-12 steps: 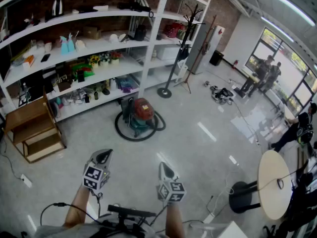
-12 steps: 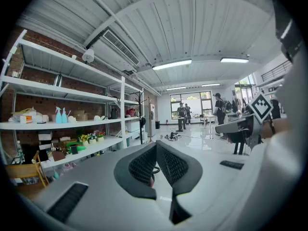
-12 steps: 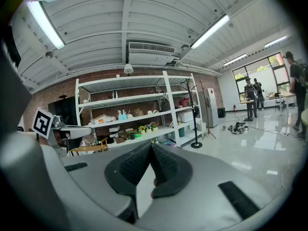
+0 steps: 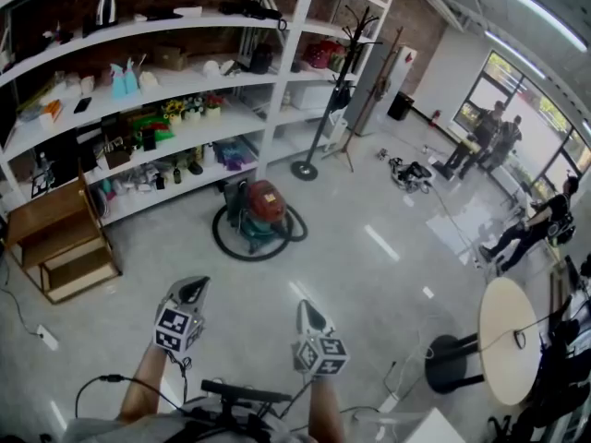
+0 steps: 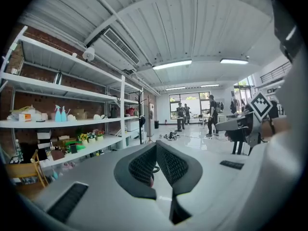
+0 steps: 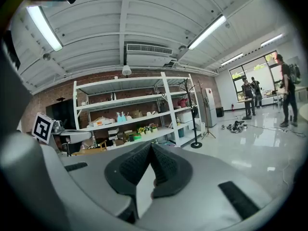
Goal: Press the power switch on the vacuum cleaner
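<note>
The left gripper (image 4: 192, 290) and right gripper (image 4: 308, 311) are held side by side, well short of the vacuum (image 4: 261, 209), each pressed together on nothing. The vacuum is seen on the floor (image 4: 369, 275), ringed by what appears to be its hose (image 4: 254, 257), with shelves (image 4: 194, 86) just behind it.

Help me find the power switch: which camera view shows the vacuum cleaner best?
The head view: the vacuum cleaner stands whole on the floor before the shelves, hose coiled around it, though its switch is too small to tell. Each gripper view shows at most a reddish sliver behind its own shut jaws.
</note>
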{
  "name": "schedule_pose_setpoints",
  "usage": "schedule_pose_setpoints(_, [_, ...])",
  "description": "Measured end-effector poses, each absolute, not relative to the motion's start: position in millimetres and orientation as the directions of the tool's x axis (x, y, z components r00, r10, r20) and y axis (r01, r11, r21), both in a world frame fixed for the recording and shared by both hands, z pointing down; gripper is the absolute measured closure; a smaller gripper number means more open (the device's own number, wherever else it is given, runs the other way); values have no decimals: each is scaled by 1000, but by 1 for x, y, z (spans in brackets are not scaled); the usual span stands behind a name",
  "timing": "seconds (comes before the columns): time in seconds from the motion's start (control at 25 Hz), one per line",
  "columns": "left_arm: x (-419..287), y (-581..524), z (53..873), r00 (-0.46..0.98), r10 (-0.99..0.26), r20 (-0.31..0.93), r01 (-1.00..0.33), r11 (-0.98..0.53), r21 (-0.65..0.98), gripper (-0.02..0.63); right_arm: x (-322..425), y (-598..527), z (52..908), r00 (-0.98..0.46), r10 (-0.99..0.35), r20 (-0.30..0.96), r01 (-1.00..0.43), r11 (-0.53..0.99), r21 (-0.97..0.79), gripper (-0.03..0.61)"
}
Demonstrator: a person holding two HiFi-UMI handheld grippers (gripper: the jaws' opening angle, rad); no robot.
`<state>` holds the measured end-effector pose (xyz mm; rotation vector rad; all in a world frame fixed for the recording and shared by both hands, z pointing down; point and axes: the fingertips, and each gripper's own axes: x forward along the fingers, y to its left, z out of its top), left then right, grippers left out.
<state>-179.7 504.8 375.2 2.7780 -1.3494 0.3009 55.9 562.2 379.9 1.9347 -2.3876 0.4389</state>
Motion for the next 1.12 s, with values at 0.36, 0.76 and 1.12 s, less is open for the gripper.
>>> schedule_pose_setpoints(0.36, [-194,495,370,624,-761,177,-766,-641,-53,607,33,559,380,-197,-956,216,-972,162,-171,566])
schedule_pose_setpoints(0.76, [-209,481,378,640,-749,169,-755,-654,-38,607,16,555,387,-163,-963,215,-978,130,-161,566])
schedule_pose_setpoints(1.12, [-202,454,385,652,-736,182,-745,-667,-29,607,18,528,393,-158,-961,228,-979,123,-163,566])
